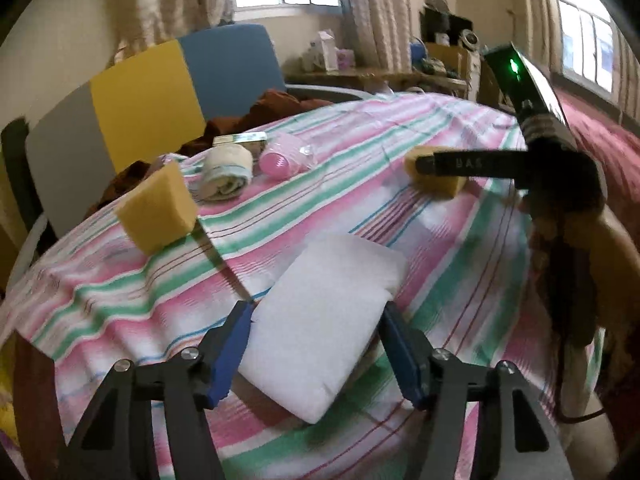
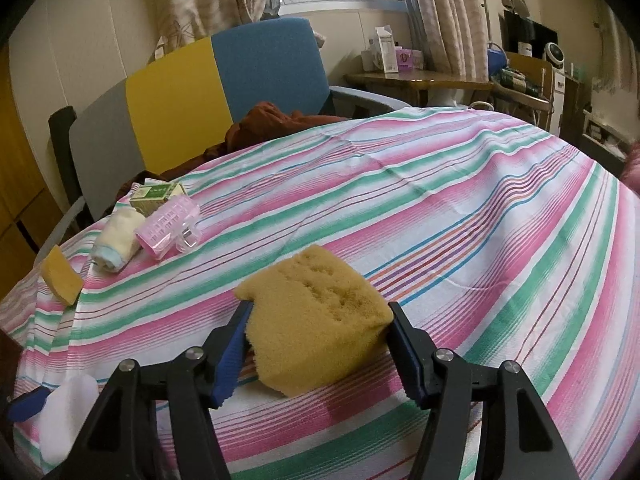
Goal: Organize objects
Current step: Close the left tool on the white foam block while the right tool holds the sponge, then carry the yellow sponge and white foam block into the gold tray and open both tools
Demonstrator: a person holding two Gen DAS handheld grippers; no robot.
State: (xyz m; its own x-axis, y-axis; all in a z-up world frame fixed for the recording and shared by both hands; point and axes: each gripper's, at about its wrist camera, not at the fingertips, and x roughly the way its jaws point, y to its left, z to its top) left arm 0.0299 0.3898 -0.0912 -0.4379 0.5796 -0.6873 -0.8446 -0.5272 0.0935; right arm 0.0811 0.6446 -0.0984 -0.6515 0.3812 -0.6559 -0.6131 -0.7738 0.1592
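l grip (image 1: 316, 332) jaws astride white pad (image 1: 324, 320), contact unclear | r grip (image 2: 318, 336) pinching sponge (image 2: 320, 320) for sorting | rest grouped far left

Left gripper (image 1: 318, 320) fingers (image 1: 236, 340) flank white foam block (image 1: 324, 312).

you have a coarse, porous yellow sponge (image 2: 316, 320) at 6 o'clock, on a matt striped woven tablecloth (image 2: 460, 208). at 9 o'clock: a glossy pink plastic hair roller (image 2: 166, 226), a soft rolled cloth (image 2: 118, 242). the white foam block (image 1: 320, 320) looks smooth and matt.
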